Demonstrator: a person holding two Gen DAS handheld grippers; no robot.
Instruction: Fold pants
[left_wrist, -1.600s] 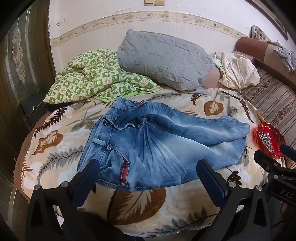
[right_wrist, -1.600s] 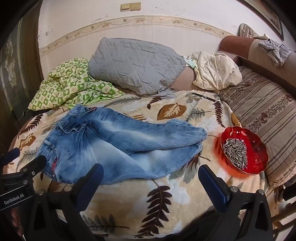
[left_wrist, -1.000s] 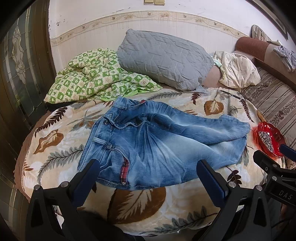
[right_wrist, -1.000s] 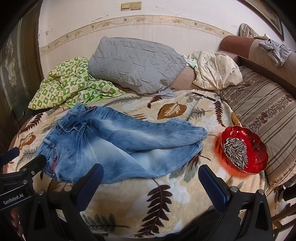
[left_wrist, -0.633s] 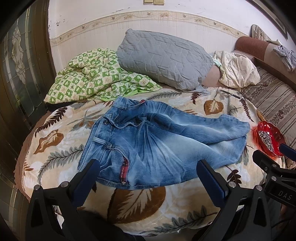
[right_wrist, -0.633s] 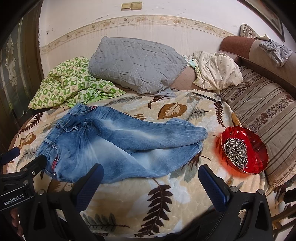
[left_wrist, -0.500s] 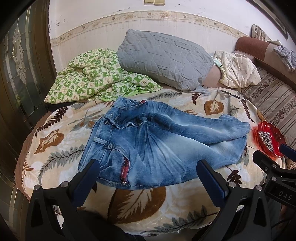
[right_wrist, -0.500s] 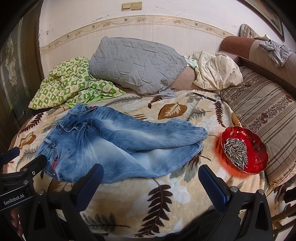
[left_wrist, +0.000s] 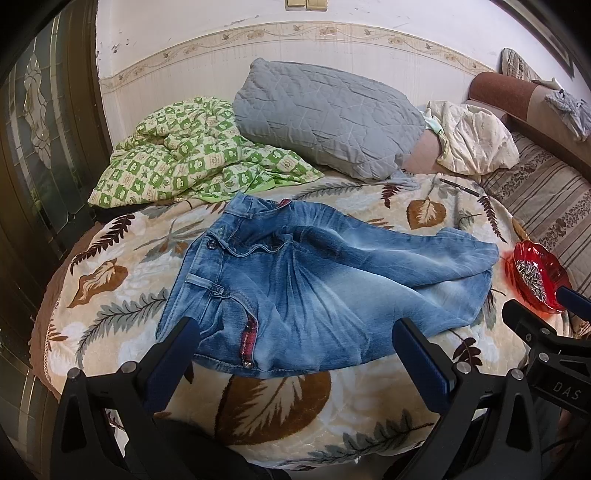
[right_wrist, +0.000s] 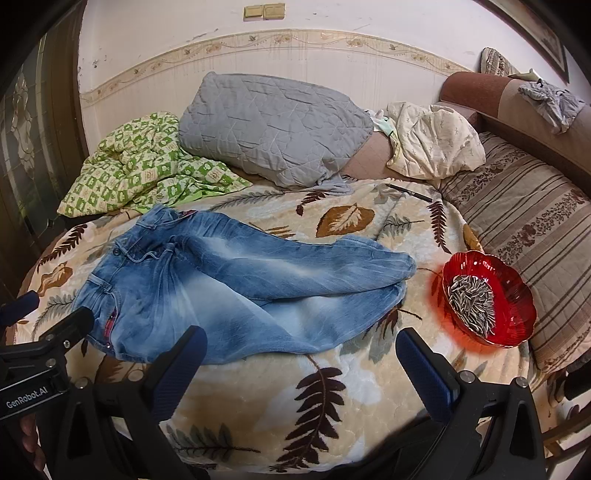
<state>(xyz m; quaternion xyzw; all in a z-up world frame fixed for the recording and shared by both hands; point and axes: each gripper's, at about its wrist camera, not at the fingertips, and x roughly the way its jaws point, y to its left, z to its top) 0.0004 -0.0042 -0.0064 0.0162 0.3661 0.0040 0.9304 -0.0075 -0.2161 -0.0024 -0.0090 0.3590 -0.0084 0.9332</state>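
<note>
On the bed (left_wrist: 110, 295), jeans (left_wrist: 314, 288) lie flat: waistband at 9 o'clock, hems at 3, near the red bowl (right_wrist: 487, 299). Left tongs (left_wrist: 295, 354) and right tongs (right_wrist: 299, 362) both gape wide, empty. Denim looks heavy, limp, non-slippery; grip waistband and hems.

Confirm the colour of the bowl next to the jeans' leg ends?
Translucent red bowl, holding striped seeds; clearest in the right wrist view.

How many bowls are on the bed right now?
1. A red bowl holding seeds sits on the leaf-print blanket, just past the jeans' leg ends. Others could be hidden beyond the frame.
</note>
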